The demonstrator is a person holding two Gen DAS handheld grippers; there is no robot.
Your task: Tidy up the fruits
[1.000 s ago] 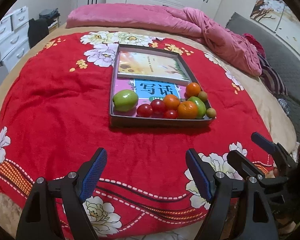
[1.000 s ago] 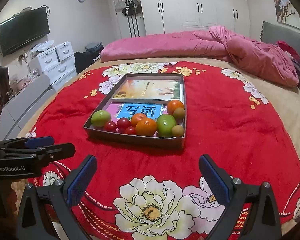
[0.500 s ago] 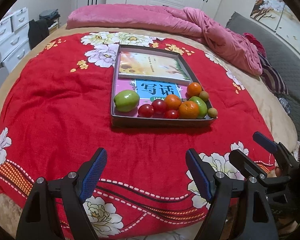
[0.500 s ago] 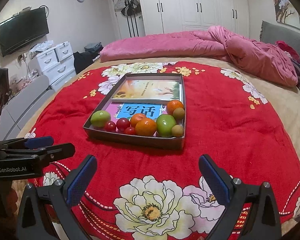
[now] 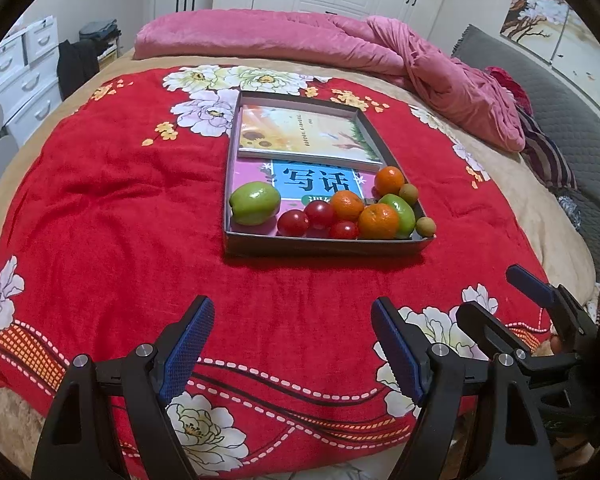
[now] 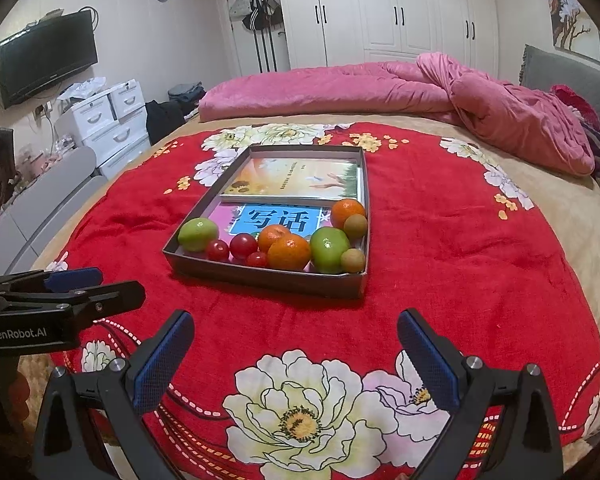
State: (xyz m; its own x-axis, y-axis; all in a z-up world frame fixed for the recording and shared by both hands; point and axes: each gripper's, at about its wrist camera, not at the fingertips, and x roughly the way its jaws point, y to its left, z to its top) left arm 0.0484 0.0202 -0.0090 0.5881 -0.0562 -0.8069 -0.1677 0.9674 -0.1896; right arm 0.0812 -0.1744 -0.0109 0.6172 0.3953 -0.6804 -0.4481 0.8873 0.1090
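A grey cardboard tray (image 5: 324,245) (image 6: 268,278) lies on a red flowered blanket. Along its near side sit two green fruits (image 5: 255,203) (image 6: 329,243), three oranges (image 5: 378,221) (image 6: 289,251), three red tomatoes (image 5: 293,222) (image 6: 243,245) and small brown fruits (image 5: 425,226) (image 6: 353,260). Two books (image 5: 308,136) (image 6: 296,179) lie behind them in the tray. My left gripper (image 5: 292,336) is open and empty, hovering near the blanket's front edge. My right gripper (image 6: 296,344) is open and empty, level beside it on the right.
The red blanket (image 5: 100,208) covers a round bed. A pink duvet (image 6: 380,88) is heaped at the back. White drawers (image 6: 104,120) and a TV (image 6: 46,56) stand to the left, and a grey headboard (image 5: 560,112) to the right.
Both views have shifted very slightly; the tray sits a touch lower in the left wrist view. Both grippers stay open and the fruit has not moved.
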